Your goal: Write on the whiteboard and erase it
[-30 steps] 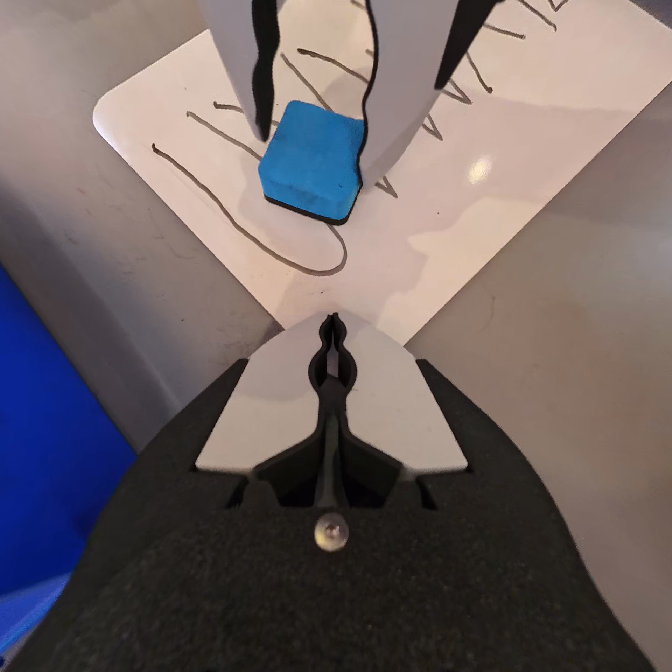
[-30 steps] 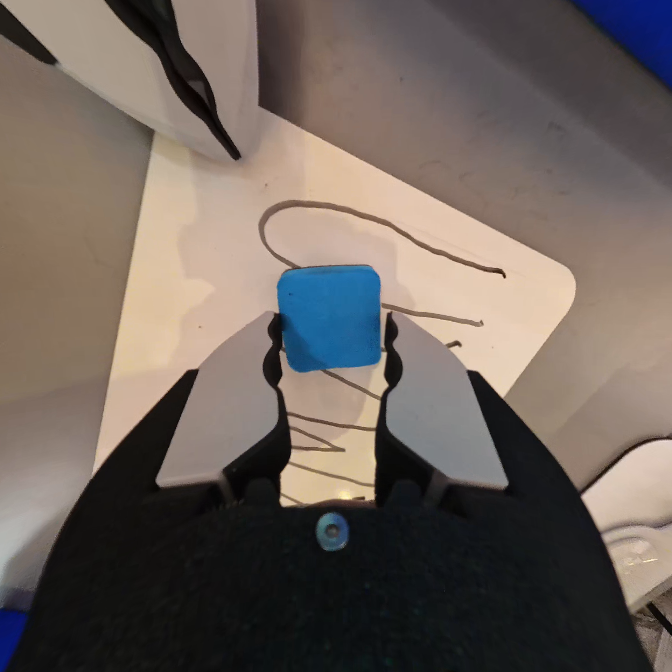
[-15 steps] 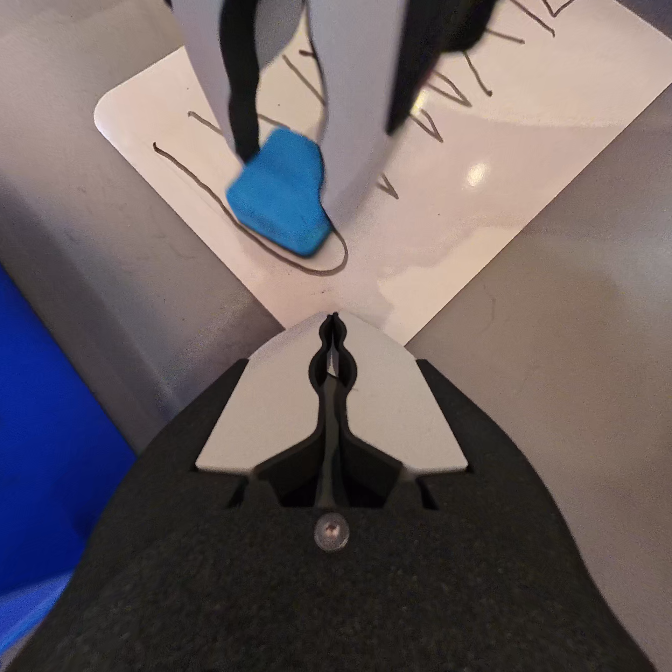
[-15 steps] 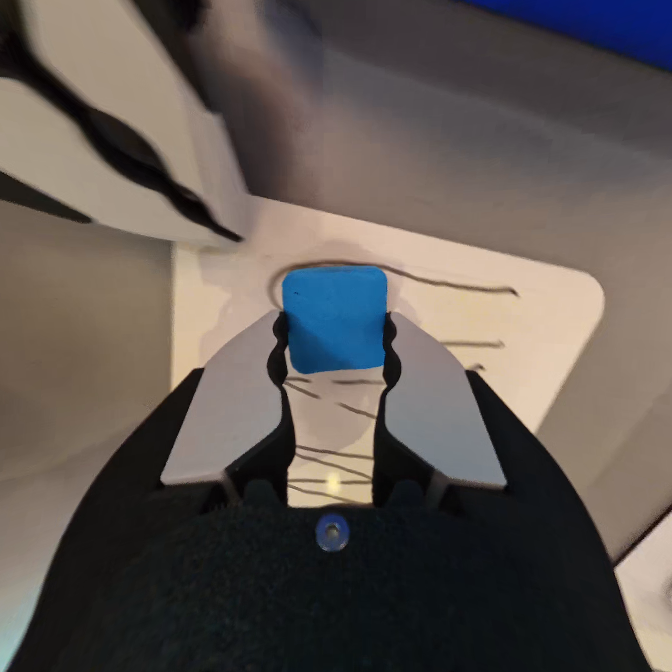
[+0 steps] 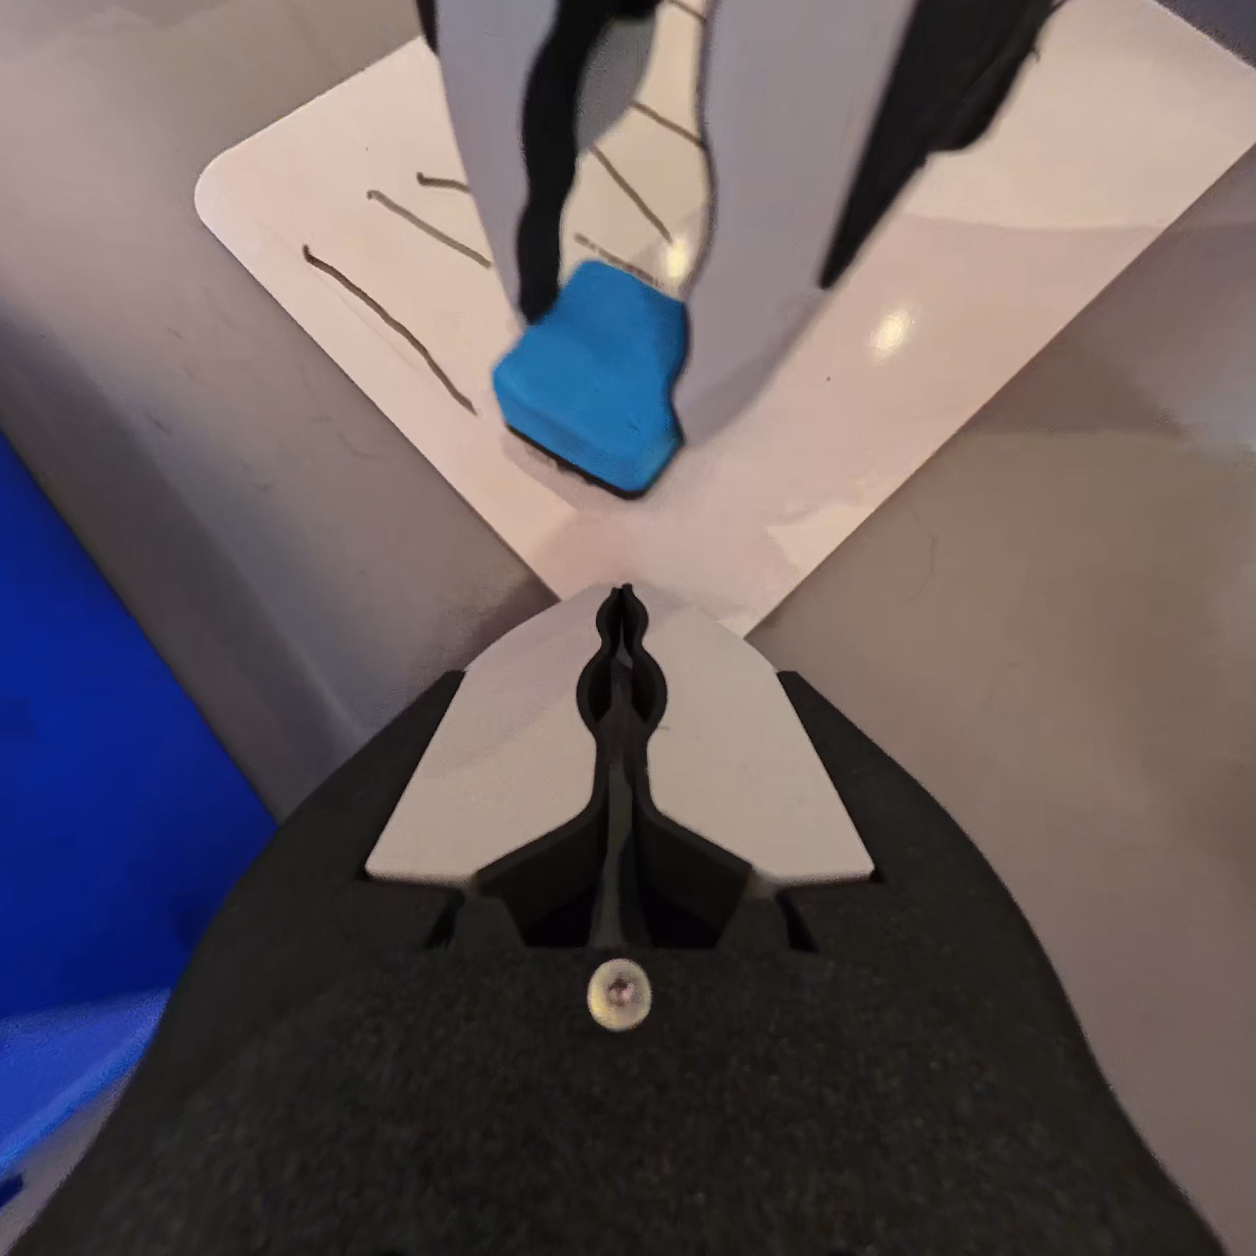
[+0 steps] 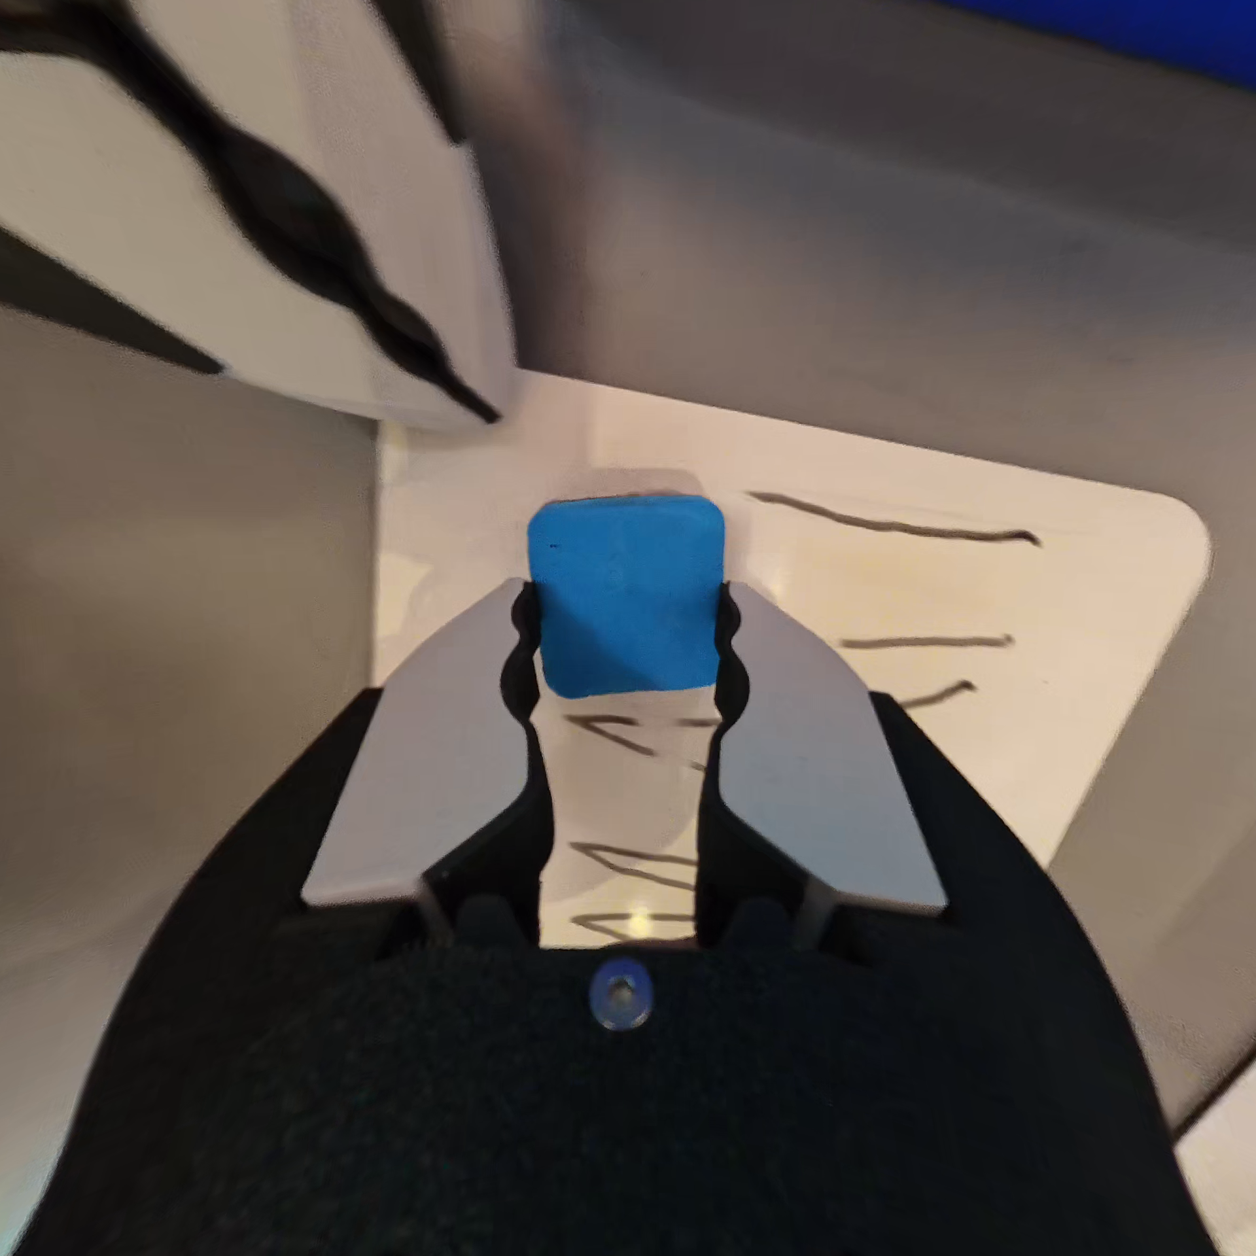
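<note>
Right wrist view: the right gripper (image 6: 624, 615) pinches a blue eraser (image 6: 625, 598) by its two side edges, flat side down on the whiteboard (image 6: 1019, 747), near the corner under the left gripper (image 6: 476, 401). The eraser is nearly square (no clear long axis), its free edge pointing away from the camera. Dark pen strokes (image 6: 904, 527) lie to its right. In the left wrist view the left gripper (image 5: 622, 598) is pressed together, holding nothing, tips over the board's near corner (image 5: 679, 544), on a grey table (image 5: 1019, 679).
</note>
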The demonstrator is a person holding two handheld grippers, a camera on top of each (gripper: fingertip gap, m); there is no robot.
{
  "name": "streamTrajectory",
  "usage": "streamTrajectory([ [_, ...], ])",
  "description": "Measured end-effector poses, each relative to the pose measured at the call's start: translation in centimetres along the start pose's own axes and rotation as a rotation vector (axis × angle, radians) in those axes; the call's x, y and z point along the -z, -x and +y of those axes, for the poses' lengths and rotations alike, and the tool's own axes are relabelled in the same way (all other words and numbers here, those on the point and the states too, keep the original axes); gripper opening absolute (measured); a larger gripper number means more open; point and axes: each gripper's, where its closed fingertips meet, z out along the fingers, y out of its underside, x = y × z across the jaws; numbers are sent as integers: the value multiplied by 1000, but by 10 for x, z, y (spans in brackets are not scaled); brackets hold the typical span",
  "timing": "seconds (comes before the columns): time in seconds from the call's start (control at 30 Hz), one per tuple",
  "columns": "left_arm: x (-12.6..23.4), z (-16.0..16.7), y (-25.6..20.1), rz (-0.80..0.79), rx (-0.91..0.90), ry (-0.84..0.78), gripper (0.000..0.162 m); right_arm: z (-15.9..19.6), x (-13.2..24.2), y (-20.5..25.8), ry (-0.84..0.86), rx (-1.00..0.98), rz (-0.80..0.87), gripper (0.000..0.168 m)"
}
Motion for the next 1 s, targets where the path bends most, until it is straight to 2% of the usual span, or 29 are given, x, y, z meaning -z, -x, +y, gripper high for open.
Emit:
streamTrajectory([
  [0.07, 3, 3, -2, -3, -25, -3, 0, 0, -1, 11, 14, 35, 20, 50],
  [0.2, 1, 2, -9, -27, -111, -1, 0, -4, -2, -10, -8, -34, 60, 50],
  [0.3, 1, 2, -11, -34, -111, -1, 0, -17, -7, 0, 21, 43, 45, 50],
  [0.4, 0, 2, -11, -24, -93, -1, 0, -5, -2, -39, 39, -80, 72, 50],
  [0.43, 0, 2, -10, -28, -87, -1, 0, -6, -3, -40, 45, -79, 73, 50],
  [0.53, 1, 2, -10, -25, -90, -2, 0, -18, -8, -19, 61, 45, 62, 50],
  [0.67, 0, 1, -10, -25, -87, -1, 0, 5, 0, -86, 68, -176, 111, 50],
  [0.8, 0, 1, -10, -22, -86, -1, 0, -16, -7, -59, 100, -4, 89, 50],
  [0.9, -1, 1, -10, -26, -82, 0, 0, 18, 4, -119, 127, -228, 128, 50],
  [0.93, 0, 1, -10, -29, -87, 0, 0, 21, 5, -124, 123, -252, 130, 50],
  [1.0, 0, 1, -10, -25, -88, 0, 0, 1, -2, -96, 116, -147, 109, 50],
])
